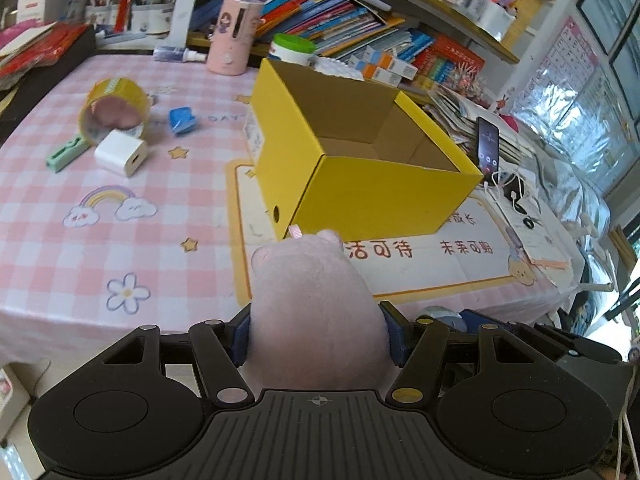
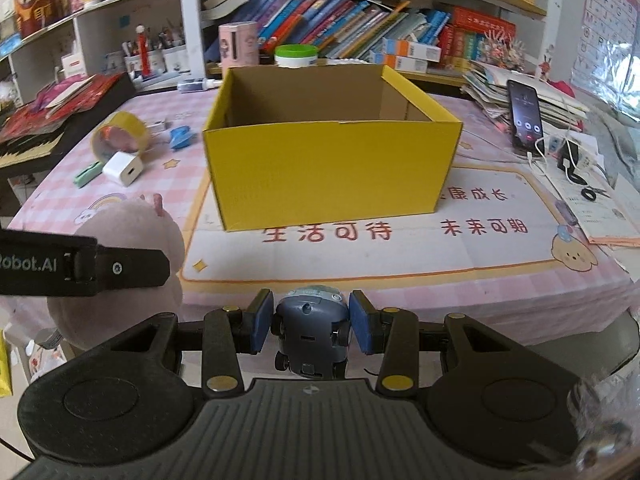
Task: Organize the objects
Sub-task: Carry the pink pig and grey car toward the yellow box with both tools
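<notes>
My left gripper (image 1: 318,334) is shut on a pink plush toy (image 1: 312,300), held near the table's front edge, short of the open yellow cardboard box (image 1: 384,196). The same plush (image 2: 132,236) and the left gripper's finger (image 2: 120,268) show at the left of the right wrist view. My right gripper (image 2: 312,326) is shut on a small grey-blue toy car (image 2: 310,332), in front of the yellow box (image 2: 328,168), whose inside looks empty. A yellow tape roll (image 1: 116,110), white charger (image 1: 120,154), blue cap (image 1: 182,120) and green item (image 1: 66,154) lie left of the box.
Pink checked tablecloth (image 1: 80,248) with a printed mat (image 2: 400,256) under the box. A phone (image 2: 526,114) with cables stands right of the box. Book shelves (image 2: 360,32), a pink cylinder (image 1: 234,34) and a green-lidded jar (image 1: 292,50) are behind. Red papers (image 2: 60,108) lie at the left.
</notes>
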